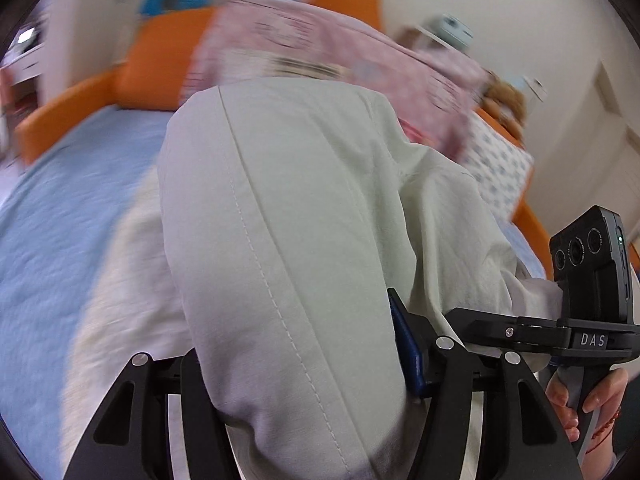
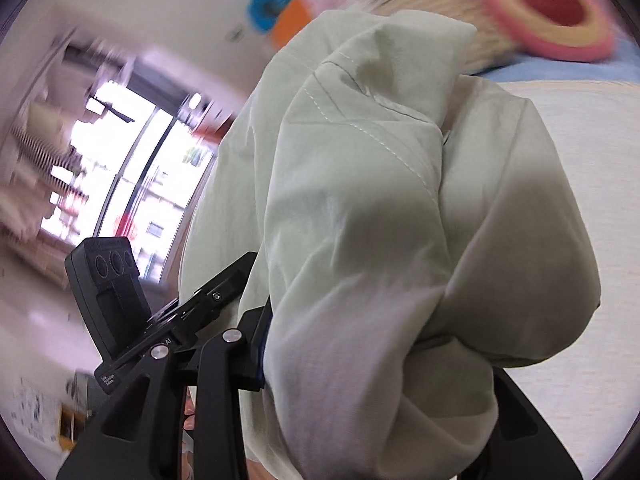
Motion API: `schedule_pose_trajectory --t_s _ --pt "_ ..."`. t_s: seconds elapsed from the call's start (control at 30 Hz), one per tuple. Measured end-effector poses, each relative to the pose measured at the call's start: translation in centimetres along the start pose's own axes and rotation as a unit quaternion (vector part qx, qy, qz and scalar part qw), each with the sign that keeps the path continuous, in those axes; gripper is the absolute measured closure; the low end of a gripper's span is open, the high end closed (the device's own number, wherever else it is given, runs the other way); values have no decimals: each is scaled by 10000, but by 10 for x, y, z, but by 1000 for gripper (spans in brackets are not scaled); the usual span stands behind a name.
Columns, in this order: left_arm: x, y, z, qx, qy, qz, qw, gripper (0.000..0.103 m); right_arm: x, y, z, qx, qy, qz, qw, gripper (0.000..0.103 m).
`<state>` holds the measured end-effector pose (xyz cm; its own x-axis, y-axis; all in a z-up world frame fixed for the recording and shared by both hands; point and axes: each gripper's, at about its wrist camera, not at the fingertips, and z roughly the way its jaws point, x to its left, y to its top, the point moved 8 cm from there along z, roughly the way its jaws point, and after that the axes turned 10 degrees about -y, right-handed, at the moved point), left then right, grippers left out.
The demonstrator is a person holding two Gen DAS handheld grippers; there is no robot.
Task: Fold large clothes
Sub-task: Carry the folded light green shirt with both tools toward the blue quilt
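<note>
A pale green garment [image 1: 288,216] with white stitched seams fills the left wrist view, draped over my left gripper [image 1: 304,376], which is shut on it; the fabric hides the fingertips. The same garment [image 2: 380,220] bunches over my right gripper [image 2: 360,364], shut on it, fingertips hidden. The right gripper [image 1: 560,332] shows at the right in the left wrist view, close beside the left one. The left gripper's body [image 2: 168,320] shows at the left in the right wrist view. The garment is lifted above a blue bed cover [image 1: 60,240].
An orange bed frame [image 1: 156,64] and a pink patterned quilt [image 1: 320,48] lie at the back. A white fluffy cloth [image 1: 120,280] lies on the bed. A pink ring cushion [image 2: 552,8] sits on the bed. A bright window [image 2: 132,176] is at the left.
</note>
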<state>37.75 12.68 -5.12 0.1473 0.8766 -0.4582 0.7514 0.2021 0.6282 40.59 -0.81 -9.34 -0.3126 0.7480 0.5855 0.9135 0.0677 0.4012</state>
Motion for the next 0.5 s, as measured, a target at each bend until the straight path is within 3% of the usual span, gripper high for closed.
schedule_pose_trajectory --t_s 0.13,0.27,0.5 --pt "77 -4 -83 -307 476 -223 9981 42 89 -16 55 289 323 -434 9981 68" --pt "137 -11 -148 -572 822 -421 9941 42 154 -27 94 492 513 -771 9945 68" --pt "212 -19 -196 -721 1056 -732 9891 42 214 -43 148 755 597 -1131 9889 68"
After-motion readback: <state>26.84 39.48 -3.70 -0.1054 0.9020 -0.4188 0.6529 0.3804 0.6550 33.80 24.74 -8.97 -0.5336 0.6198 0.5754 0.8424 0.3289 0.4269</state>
